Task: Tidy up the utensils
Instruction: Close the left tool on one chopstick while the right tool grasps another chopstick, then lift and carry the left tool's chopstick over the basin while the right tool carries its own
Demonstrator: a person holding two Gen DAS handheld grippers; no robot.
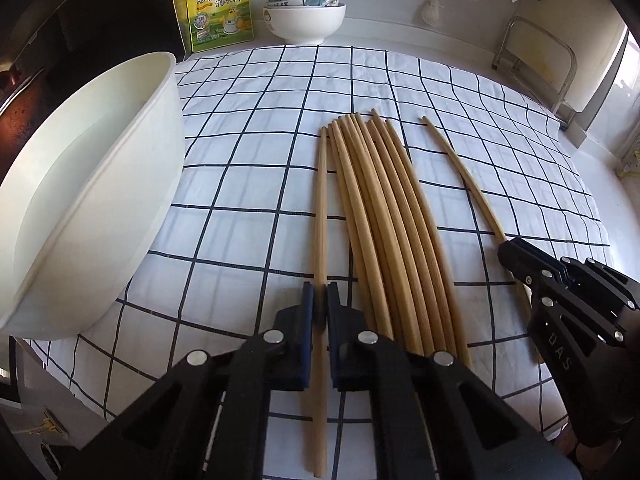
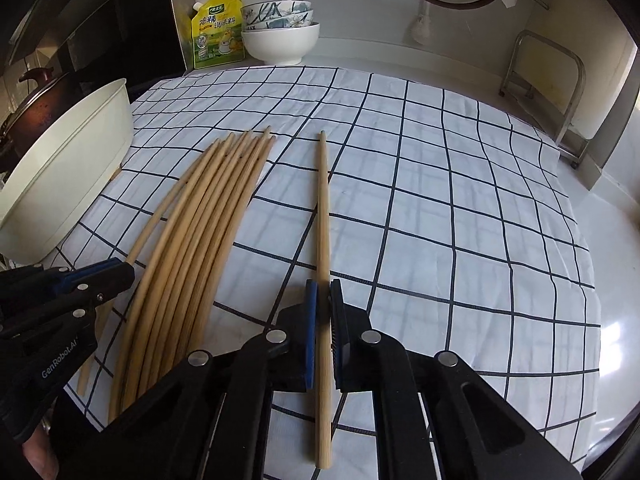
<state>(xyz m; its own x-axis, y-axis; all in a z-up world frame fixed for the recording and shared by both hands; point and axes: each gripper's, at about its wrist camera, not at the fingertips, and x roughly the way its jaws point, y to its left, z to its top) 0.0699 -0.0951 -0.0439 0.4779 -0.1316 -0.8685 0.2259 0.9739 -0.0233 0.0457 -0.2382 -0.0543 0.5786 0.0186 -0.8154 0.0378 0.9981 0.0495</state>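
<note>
- left gripper (image 1: 320, 300) clamped on a single chopstick (image 1: 321, 216), blue pads pressed against both sides of the shaft near its lower half; thin tip pointing away toward the far edge of the cloth.
- right gripper (image 2: 323, 296) likewise closed on its own chopstick (image 2: 323, 216), the shaft running straight between the pads, tip pointing away, butt end sticking out below the jaws.
- both held sticks lying low along the checked cloth (image 1: 248, 184); cannot tell whether touching it or lifted just clear.
- bundle of chopsticks (image 1: 380, 216) resting on the cloth between the two held ones, packed side by side, tips fanned slightly at the far end; seen from the right wrist (image 2: 192, 232) as a curved sheaf left of the gripped stick.
- left-held stick just beside the bundle's left edge; right-held stick set a little apart on the bundle's right.
- large white bowl (image 1: 80, 184) standing at the left edge of the cloth, well left of the bundle, nothing visible inside.
- at the back against the wall: yellow-green seasoning pouch (image 1: 218, 8) upright, and just right of it stacked bowls (image 1: 304, 12), patterned ones nested in a plain white one.
- metal rack (image 2: 548, 92) off the cloth at the far right.
</note>
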